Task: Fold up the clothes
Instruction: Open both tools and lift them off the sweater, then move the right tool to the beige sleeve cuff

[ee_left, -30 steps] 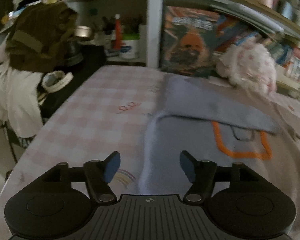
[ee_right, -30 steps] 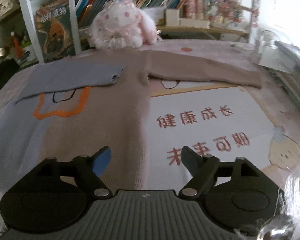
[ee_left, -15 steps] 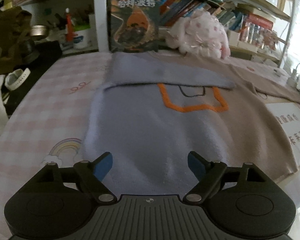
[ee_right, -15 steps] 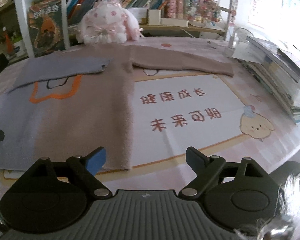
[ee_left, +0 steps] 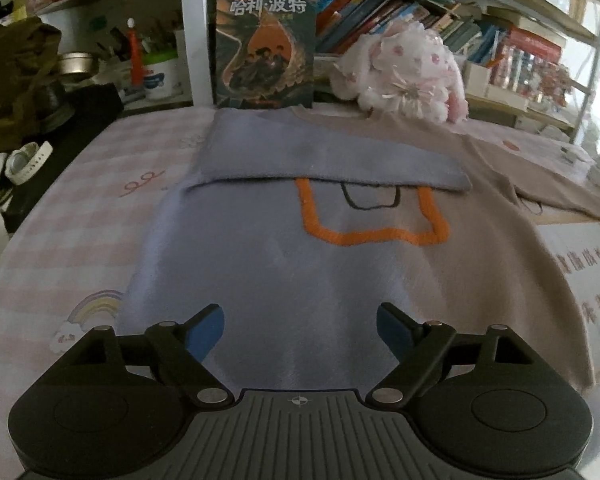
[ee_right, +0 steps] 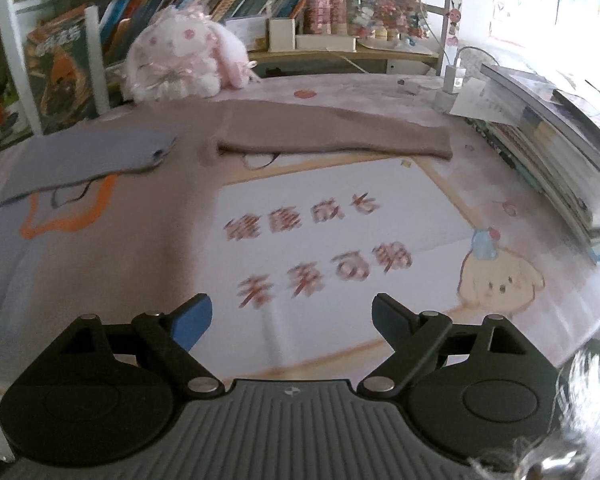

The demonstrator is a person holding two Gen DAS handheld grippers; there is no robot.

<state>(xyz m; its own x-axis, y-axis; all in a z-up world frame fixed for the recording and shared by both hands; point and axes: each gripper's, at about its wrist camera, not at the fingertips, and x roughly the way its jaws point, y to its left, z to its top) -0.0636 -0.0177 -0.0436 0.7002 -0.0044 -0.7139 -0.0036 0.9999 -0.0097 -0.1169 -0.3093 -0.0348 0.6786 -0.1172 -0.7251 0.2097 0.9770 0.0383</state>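
A two-tone sweater (ee_left: 308, 264) lies flat on the table, blue-grey on its left half, tan on its right, with an orange outline on the chest. Its blue sleeve (ee_left: 320, 160) is folded across the chest; the tan sleeve (ee_right: 332, 136) stretches straight out to the right. My left gripper (ee_left: 300, 330) hovers open over the blue hem, nothing between its fingers. My right gripper (ee_right: 292, 322) stands open over the printed mat (ee_right: 340, 240), to the right of the sweater's tan side (ee_right: 112, 256), and holds nothing.
A pink plush rabbit (ee_right: 184, 60) and an upright book (ee_left: 264, 44) stand at the table's back edge before bookshelves. Stacked books (ee_right: 548, 148) and a charger (ee_right: 452, 84) crowd the right side. Dark clothes (ee_left: 16, 80) hang off the left.
The left gripper has swung right, from the table's left edge to over the sweater's hem. The right gripper has drifted right off the sweater onto the mat. Both jaws have widened a little.
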